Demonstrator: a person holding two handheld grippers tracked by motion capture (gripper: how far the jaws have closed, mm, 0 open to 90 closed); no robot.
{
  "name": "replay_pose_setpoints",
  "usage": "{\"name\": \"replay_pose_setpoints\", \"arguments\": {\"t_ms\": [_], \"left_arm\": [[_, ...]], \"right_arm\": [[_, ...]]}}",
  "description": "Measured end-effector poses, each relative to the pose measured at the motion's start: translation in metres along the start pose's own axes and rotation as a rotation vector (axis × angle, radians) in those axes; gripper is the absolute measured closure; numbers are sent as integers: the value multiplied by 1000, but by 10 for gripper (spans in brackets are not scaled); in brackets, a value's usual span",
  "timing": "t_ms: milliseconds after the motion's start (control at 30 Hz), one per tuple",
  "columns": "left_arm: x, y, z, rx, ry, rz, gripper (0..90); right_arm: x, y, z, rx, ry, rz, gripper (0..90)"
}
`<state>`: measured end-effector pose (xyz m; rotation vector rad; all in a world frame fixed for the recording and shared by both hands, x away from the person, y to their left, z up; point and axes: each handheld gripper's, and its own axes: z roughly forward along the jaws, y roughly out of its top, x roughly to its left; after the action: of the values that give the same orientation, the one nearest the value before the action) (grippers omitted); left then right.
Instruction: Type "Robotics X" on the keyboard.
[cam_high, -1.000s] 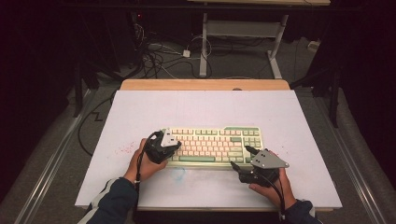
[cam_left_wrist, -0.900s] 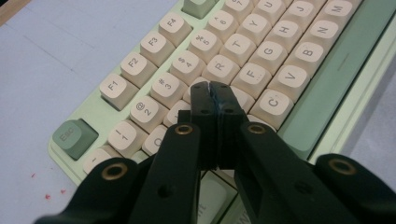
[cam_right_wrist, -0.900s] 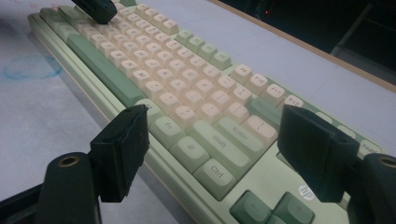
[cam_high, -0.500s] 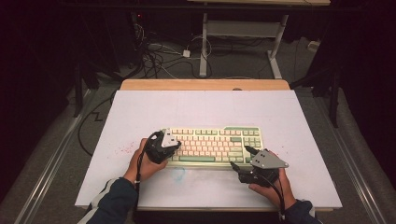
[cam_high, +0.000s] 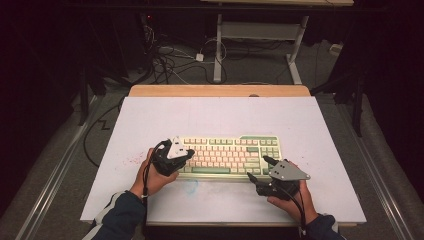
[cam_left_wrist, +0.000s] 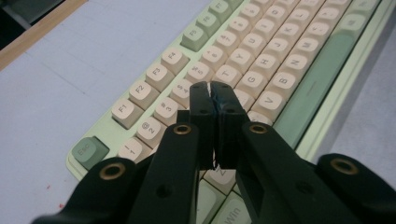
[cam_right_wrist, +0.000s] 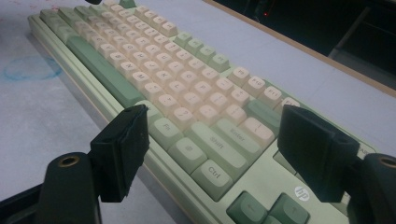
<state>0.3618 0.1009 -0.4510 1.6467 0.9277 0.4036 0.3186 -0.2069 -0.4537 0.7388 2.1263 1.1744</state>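
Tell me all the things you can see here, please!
Cream and green plastic keyboard: one, near middle of the table.
White rectangular table top: one, wooden edge at the far side.
Blue scribble mark: one, on the table by the keyboard's near edge.
Black cables: several, on the floor beyond the table.
Left gripper: one, black, jaws shut, over the keyboard's left keys.
Right gripper: one, black, jaws open, at the keyboard's right near corner.
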Motion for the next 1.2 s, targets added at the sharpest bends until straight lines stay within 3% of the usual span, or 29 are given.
{"name": "replay_pose_setpoints", "arguments": {"t_ms": [600,833,1200], "left_arm": [[-25,1,-12,-3,-103,-7,861],[-34,-5,-8,31,-136,-2,860],[-40,-15,-1,75,-148,18,859]], "right_arm": [[0,1,-1,-4,-5,1,259],[1,1,-1,-3,-1,-6,258],[1,1,0,2,0,-8,259]]}}
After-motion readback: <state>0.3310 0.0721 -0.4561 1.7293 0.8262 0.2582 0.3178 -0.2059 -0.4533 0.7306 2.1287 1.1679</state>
